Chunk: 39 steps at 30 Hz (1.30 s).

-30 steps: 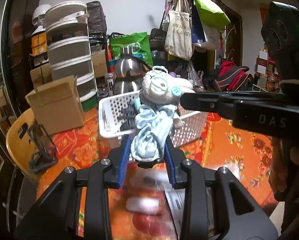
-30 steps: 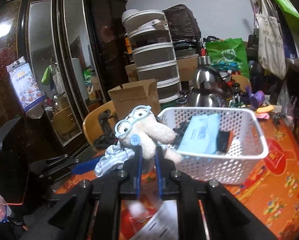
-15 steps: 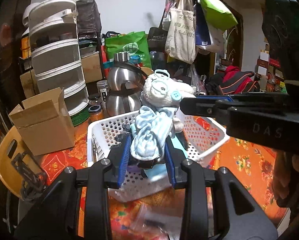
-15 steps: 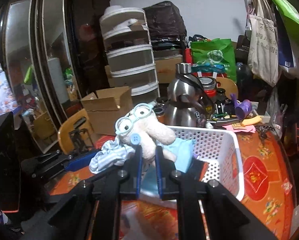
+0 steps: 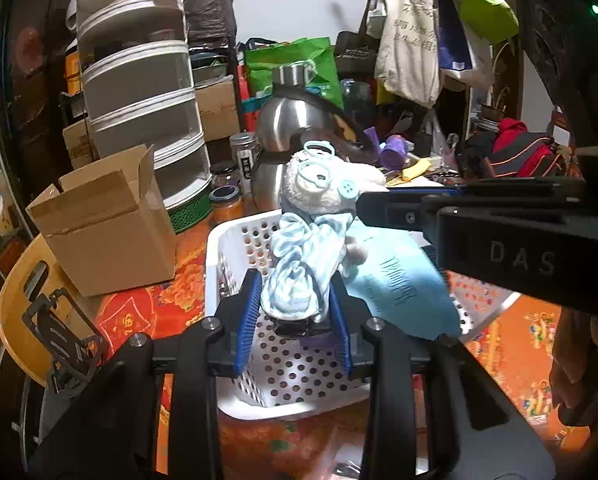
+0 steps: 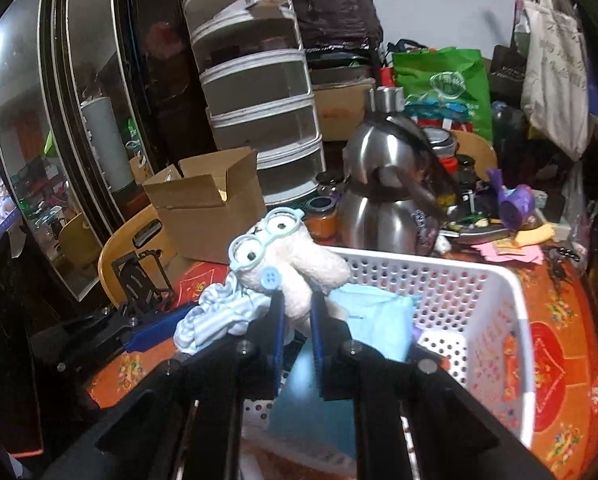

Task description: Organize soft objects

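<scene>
Plush toy [image 6: 295,272] now over white basket [image 6: 511,312] with blue pack [image 5: 399,284], both grippers' jaws clamped on it.

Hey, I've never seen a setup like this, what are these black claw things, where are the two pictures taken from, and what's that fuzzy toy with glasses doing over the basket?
No robot here: a person holds a two-finger gripper in each hand, and a fisheye camera on each looks along its fingers. In the left camera's picture, the left gripper is shut on the plush toy's striped blue clothing. In the right camera's picture, the right gripper is shut on the toy's cream body. Together they hold it above a white perforated basket, which already contains a light blue packet. The basket stands on an orange patterned tablecloth, near a steel kettle and a cardboard box.
</scene>
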Motion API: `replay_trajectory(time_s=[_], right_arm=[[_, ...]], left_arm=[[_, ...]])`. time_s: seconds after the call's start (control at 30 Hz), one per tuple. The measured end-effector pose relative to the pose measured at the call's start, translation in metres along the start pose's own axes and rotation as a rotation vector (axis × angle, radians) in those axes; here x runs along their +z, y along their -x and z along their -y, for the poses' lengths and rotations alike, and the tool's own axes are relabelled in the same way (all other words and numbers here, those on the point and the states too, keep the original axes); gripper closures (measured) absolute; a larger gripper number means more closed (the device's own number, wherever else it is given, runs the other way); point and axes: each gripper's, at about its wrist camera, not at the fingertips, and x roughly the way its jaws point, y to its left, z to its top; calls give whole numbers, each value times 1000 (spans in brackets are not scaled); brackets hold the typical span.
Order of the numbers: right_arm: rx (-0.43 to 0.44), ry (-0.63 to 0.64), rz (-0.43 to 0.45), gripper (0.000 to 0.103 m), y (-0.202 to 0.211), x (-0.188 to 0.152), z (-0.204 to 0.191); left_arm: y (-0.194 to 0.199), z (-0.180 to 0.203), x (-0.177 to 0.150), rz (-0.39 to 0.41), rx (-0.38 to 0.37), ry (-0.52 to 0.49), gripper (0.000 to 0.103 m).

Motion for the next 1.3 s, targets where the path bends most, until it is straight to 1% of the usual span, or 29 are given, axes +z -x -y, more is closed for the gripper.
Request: replay_trajectory(time_s=[0.1,0.2,0.27,0.3,0.33,0.37,0.4,0.43,0.47,0.5,0.53,0.57,0.6,0.63,0.8,0.97,1.13,1.2,1.27,1.3], right_arm=[[9,13,-1,93,-10,-4,-1],[15,16,-6,92,-19,-6,-1],[17,12,-2,91,-20,-8,-1],[15,7,-1,88,-20,-9,0],[15,-2,-3,88,-20,-9,2],[14,-7,-2,87,-18,-9,4],[0,-12,2,85,-16,-9,7],[-7,-17,2,82,-14,-9,8],[-15,-24,3,72,-11,-8,11],[-27,-36,6,55,-8,-8,15],[-40,-38,15,46,-4,-9,18],[-60,-36,29,34,0,-9,21],[-78,-38,42,31,6,-9,24],[-81,-44,49,30,10,-10,28],[-122,-62,53,29,25,-12,43],[-146,-58,49,29,34,-20,47],[-167,-69,45,29,42,-31,47],[-185,-64,66,29,58,-43,46],[-205,-62,80,29,81,-60,46],[-217,-65,87,28,96,-74,46]], left_arm=[[-11,-6,-5,-6,11,16,72],[-20,-10,-10,-23,8,32,71],[-21,-13,-14,-17,9,44,67],[-21,-15,-15,-17,21,48,58],[-21,-16,-17,-16,30,47,44],[-20,-17,-18,-10,28,49,37],[-17,-18,-19,2,23,51,24],[-12,-18,-20,16,21,52,17],[-7,-18,-20,31,23,54,14],[-1,-19,-19,47,23,54,8],[6,-19,-18,57,25,55,5],[12,-19,-18,70,29,56,4],[18,-19,-17,83,32,54,2],[25,-19,-15,89,33,52,0],[45,-16,-18,99,18,64,0],[53,-9,-32,76,11,62,0],[57,-8,-56,22,11,83,0],[65,-10,-72,-2,9,101,0],[73,-14,-90,-50,14,135,0],[77,-17,-100,-81,4,159,0]])
